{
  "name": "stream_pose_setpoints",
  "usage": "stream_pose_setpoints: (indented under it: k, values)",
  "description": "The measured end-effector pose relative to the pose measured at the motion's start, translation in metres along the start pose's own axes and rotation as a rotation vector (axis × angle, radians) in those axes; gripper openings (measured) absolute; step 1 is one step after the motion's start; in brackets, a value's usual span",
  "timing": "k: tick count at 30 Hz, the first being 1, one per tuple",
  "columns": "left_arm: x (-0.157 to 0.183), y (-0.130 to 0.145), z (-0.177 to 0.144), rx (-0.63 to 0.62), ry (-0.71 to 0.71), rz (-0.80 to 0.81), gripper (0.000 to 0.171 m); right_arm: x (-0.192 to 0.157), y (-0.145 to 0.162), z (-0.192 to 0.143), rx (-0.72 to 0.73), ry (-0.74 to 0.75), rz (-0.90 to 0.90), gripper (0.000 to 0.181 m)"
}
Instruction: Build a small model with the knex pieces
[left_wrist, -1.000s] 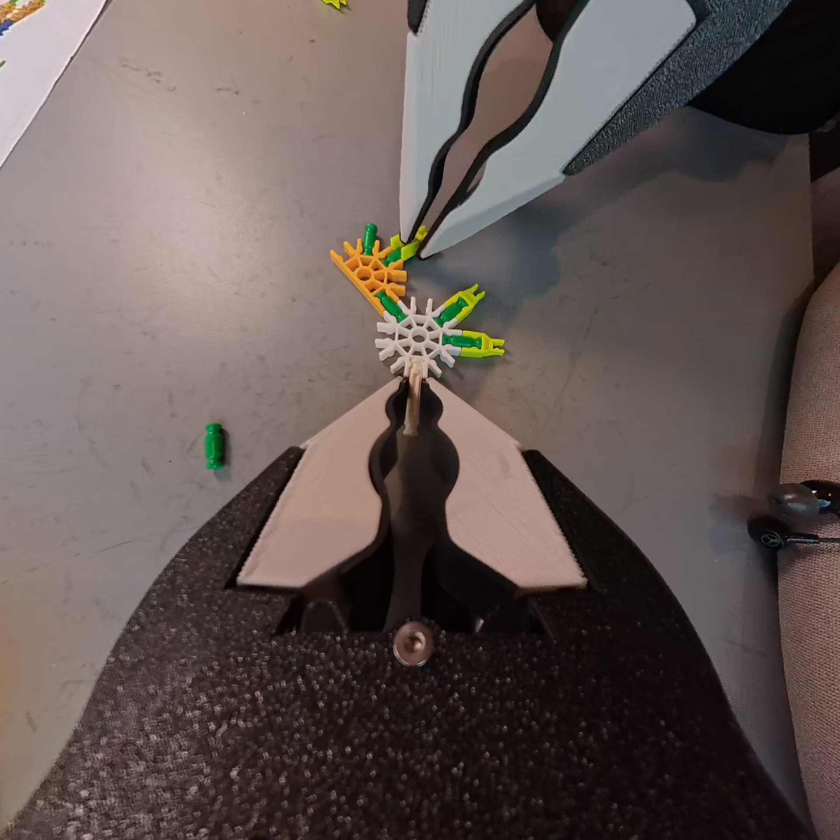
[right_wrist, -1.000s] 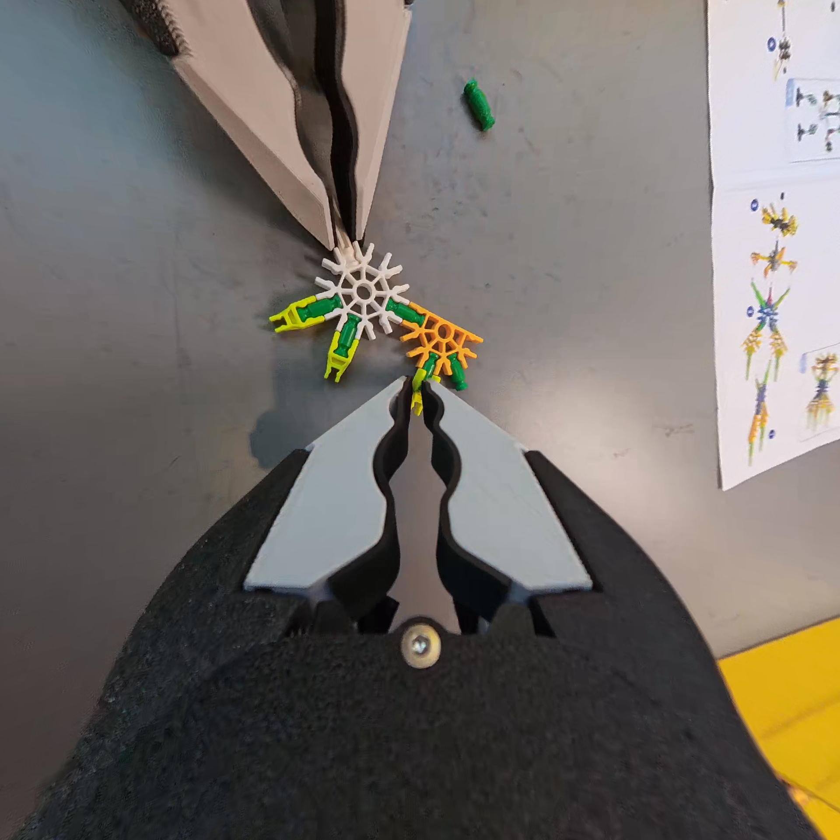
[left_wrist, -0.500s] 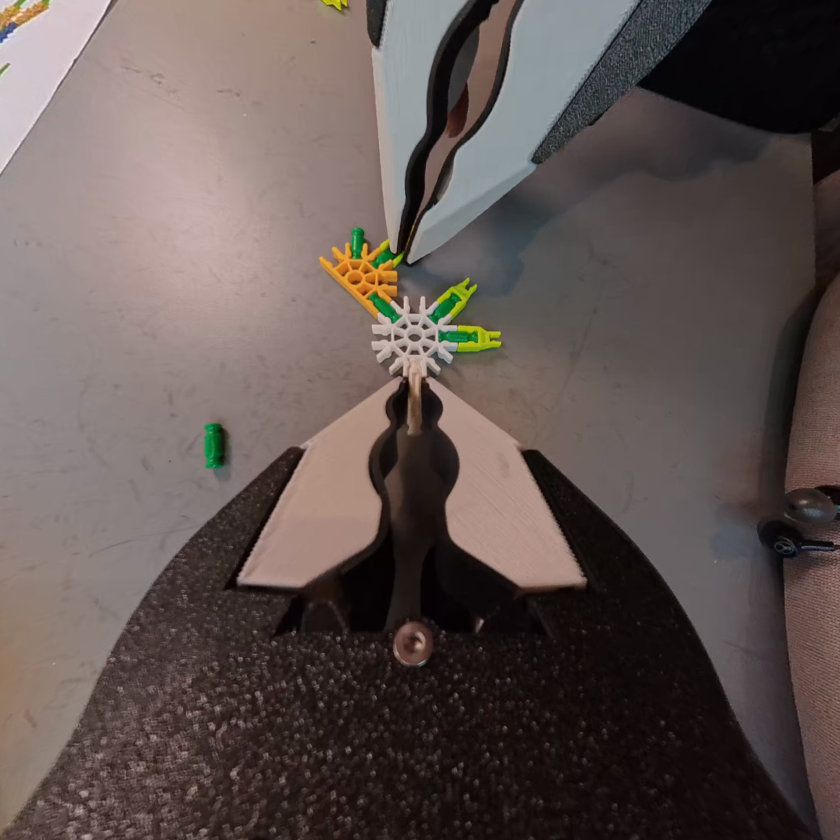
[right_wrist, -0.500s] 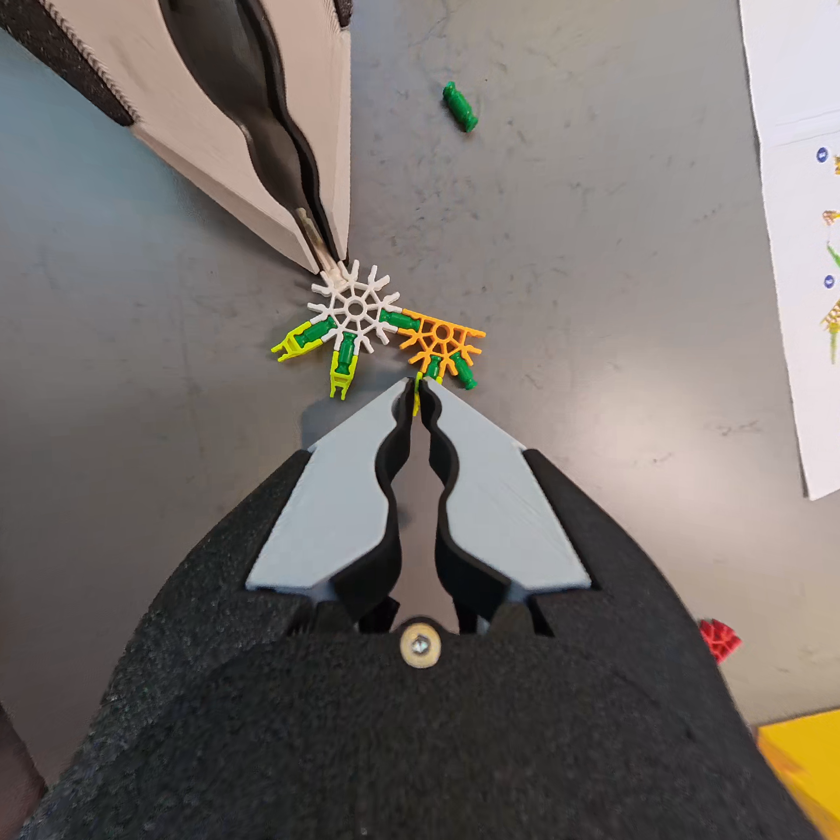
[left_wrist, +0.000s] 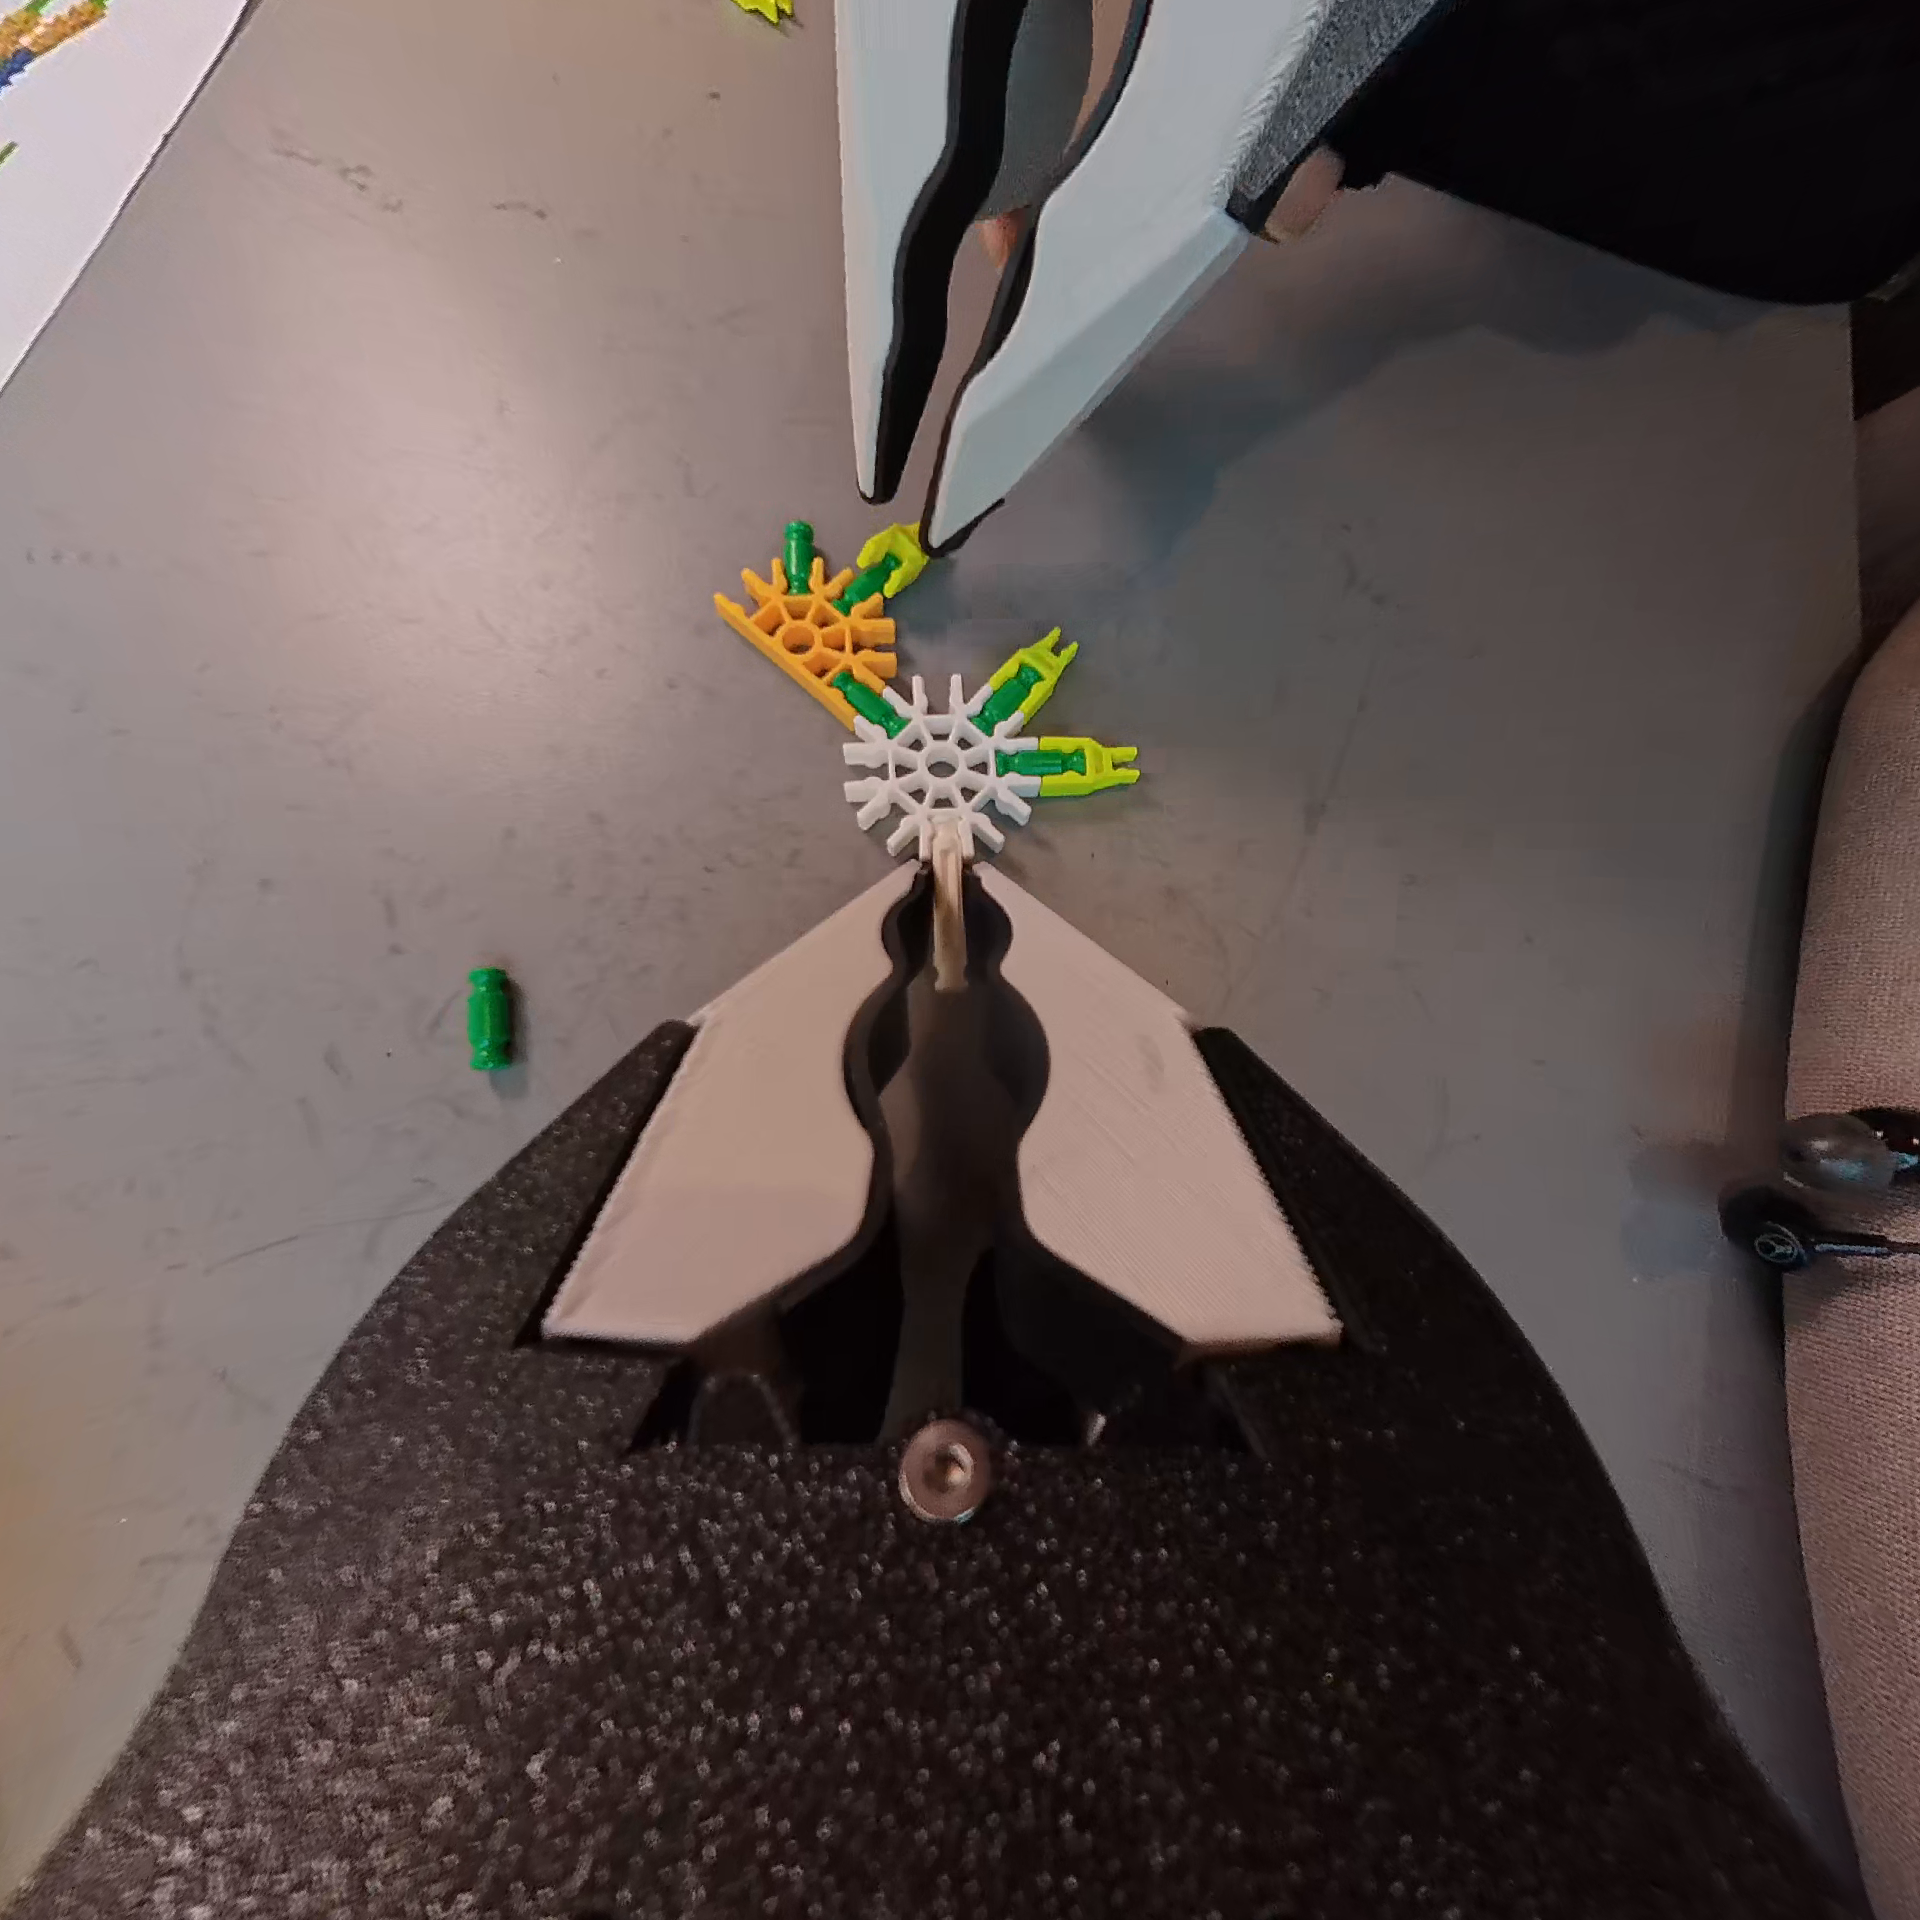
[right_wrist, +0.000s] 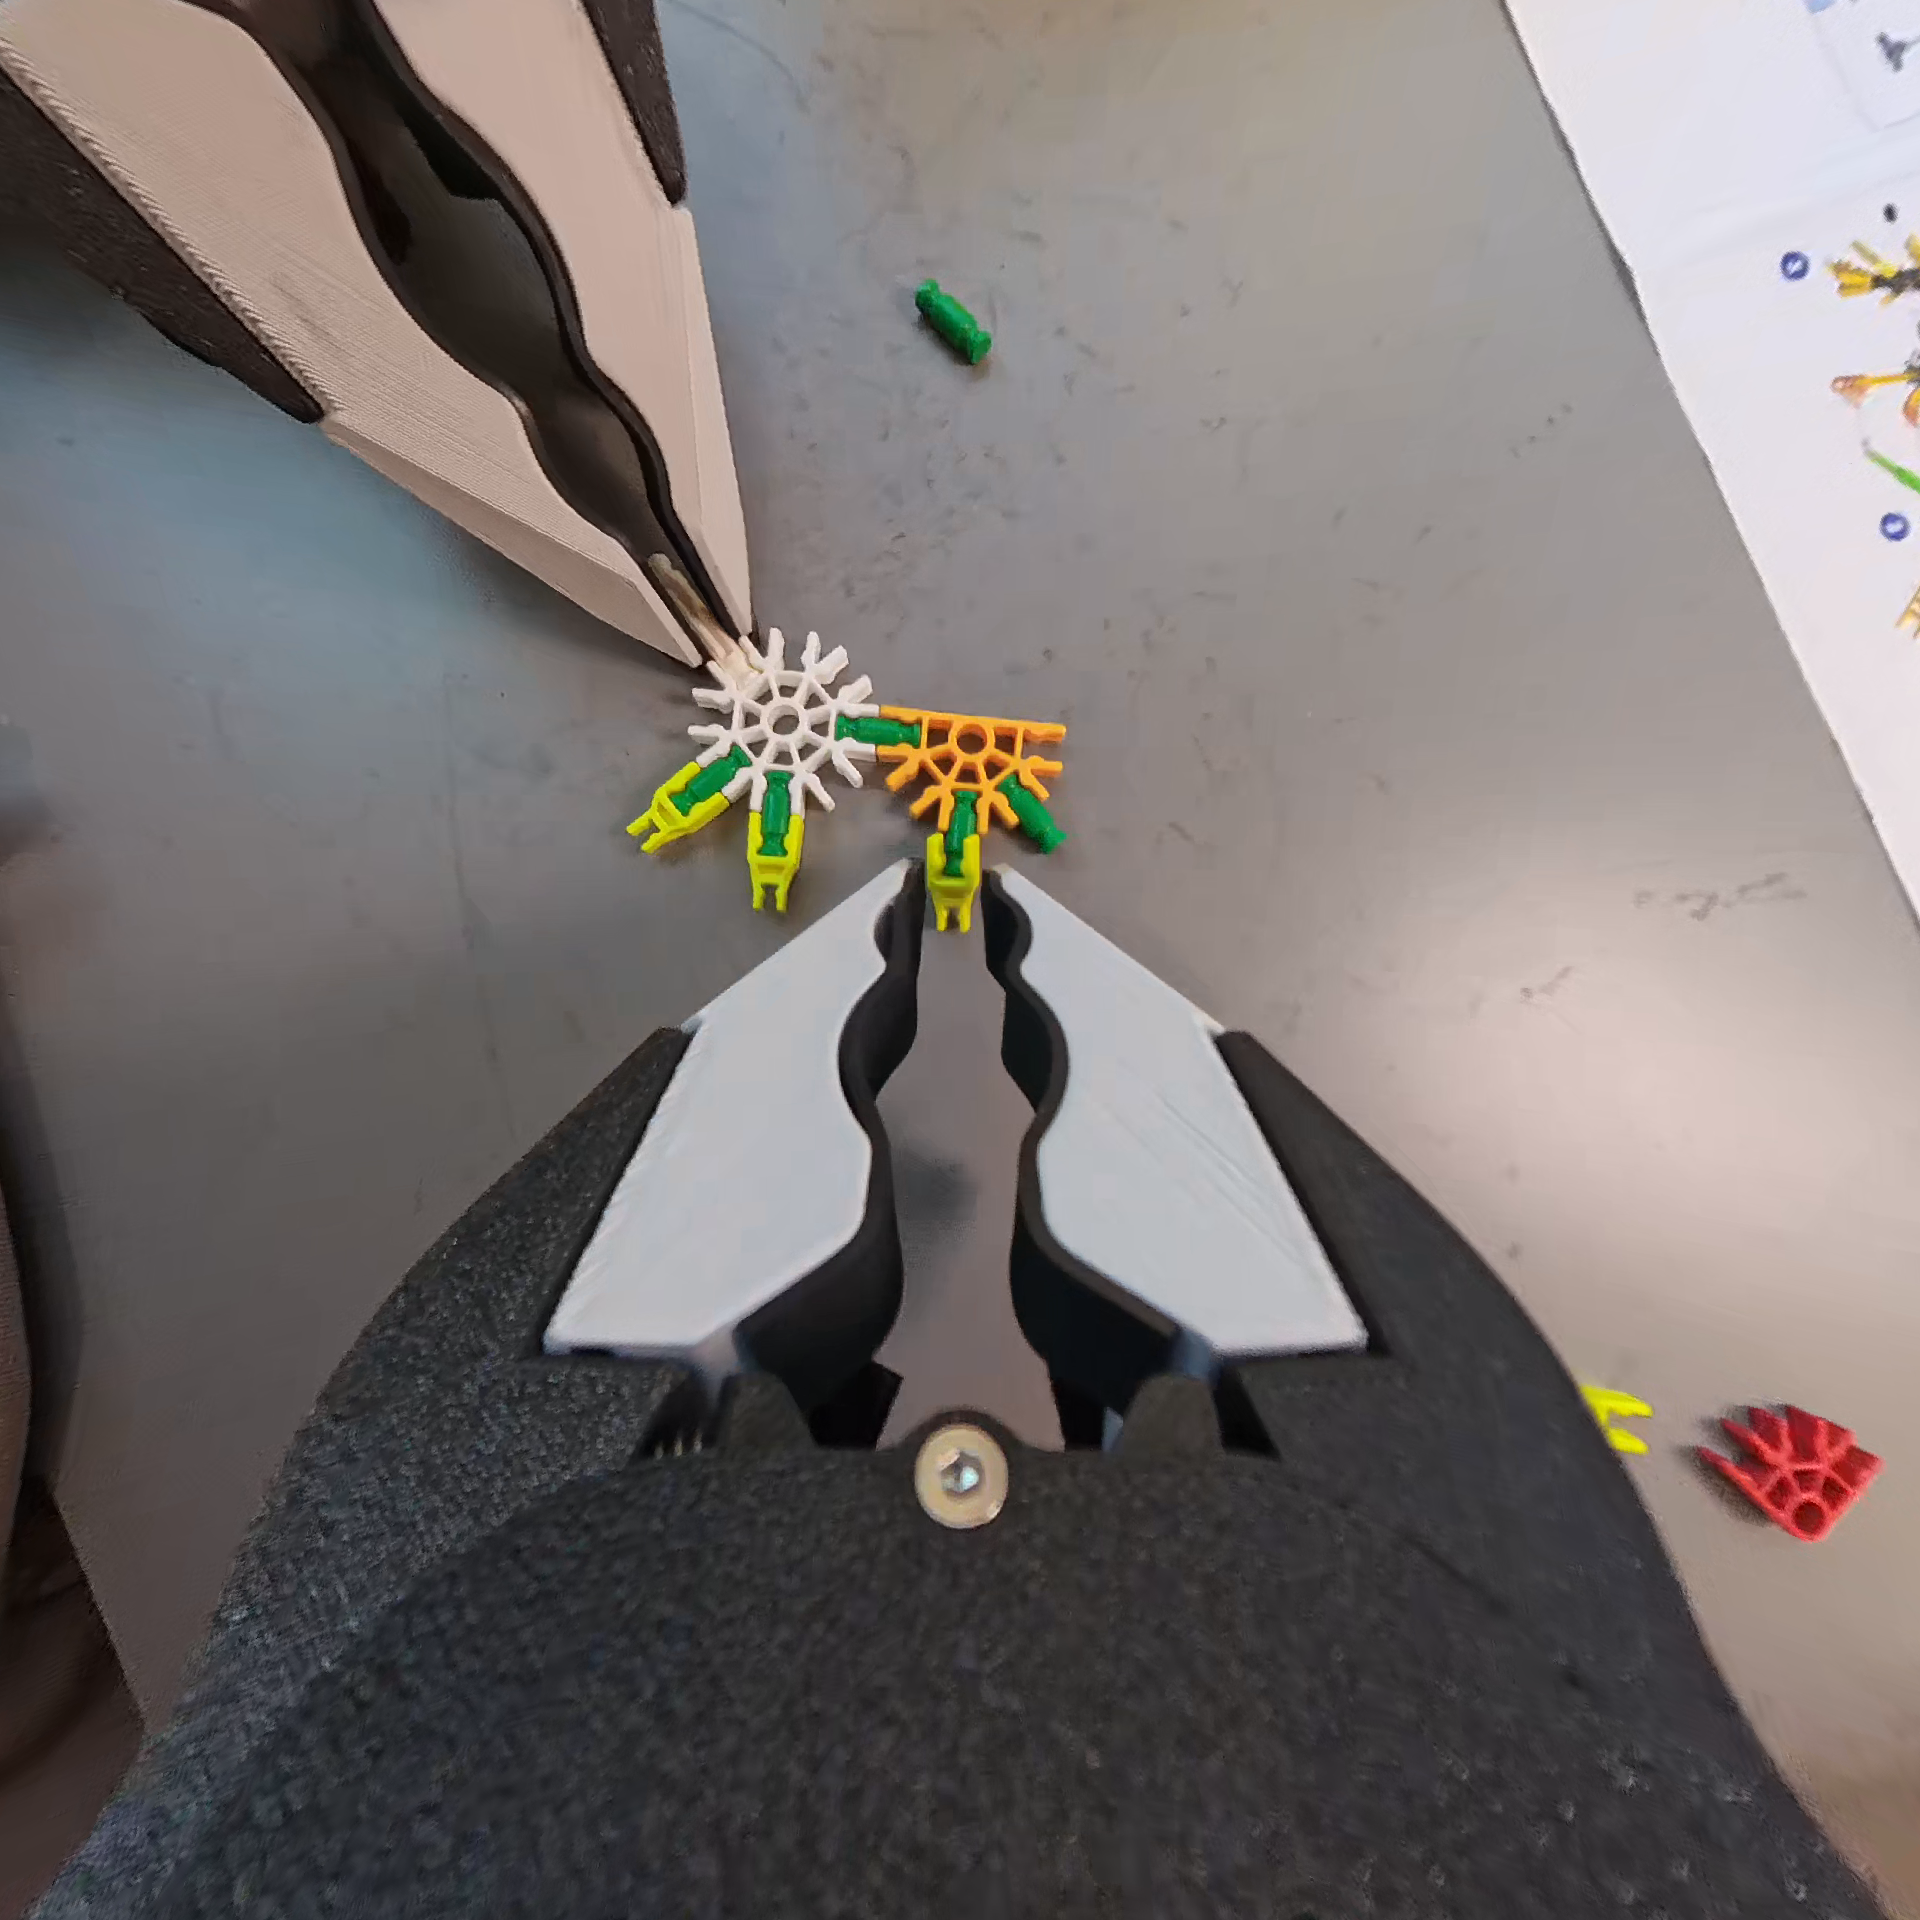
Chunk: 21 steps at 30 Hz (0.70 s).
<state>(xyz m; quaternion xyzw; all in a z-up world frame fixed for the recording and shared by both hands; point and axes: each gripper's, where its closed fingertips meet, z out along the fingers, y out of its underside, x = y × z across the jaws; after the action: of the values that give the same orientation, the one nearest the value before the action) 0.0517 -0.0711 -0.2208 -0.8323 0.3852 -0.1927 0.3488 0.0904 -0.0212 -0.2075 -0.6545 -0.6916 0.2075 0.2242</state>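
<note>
A small toy assembly lies on the grey table (left_wrist: 416, 623): a white snowflake connector (left_wrist: 940, 769) joined by a green rod to an orange fan connector (left_wrist: 810, 629), with green rods and yellow-green clips sticking out. My left gripper (left_wrist: 945, 873) is shut on a pale rod (left_wrist: 948, 914) plugged into the white connector (right_wrist: 781, 719). My right gripper (right_wrist: 953, 878) is slightly open, its tips either side of the yellow-green clip (right_wrist: 951, 868) on the orange connector (right_wrist: 971, 753). In the left wrist view the right gripper (left_wrist: 909, 520) has one tip beside that clip (left_wrist: 891, 551).
A loose green rod (left_wrist: 488, 1018) lies left of my left gripper and also shows in the right wrist view (right_wrist: 953, 322). A red connector (right_wrist: 1792, 1465) and a yellow clip (right_wrist: 1616, 1418) lie at the right. A printed sheet (right_wrist: 1766, 312) lies at the table's edge. The gap from one gripper's tips to the other's is roughly 7 centimetres.
My right gripper's jaws have parted and let go of the yellow-green clip, which now lies flat between the tips. The assembly has turned slightly. My left gripper keeps its hold.
</note>
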Motion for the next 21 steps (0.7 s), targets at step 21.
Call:
stream_pose_setpoints:
  k: [21]
  values:
    - [-0.011, -0.007, -0.011, 0.045, -0.047, 0.049, 0.005, 0.001, 0.007, 0.003, -0.072, -0.101, 0.085, 0.017]
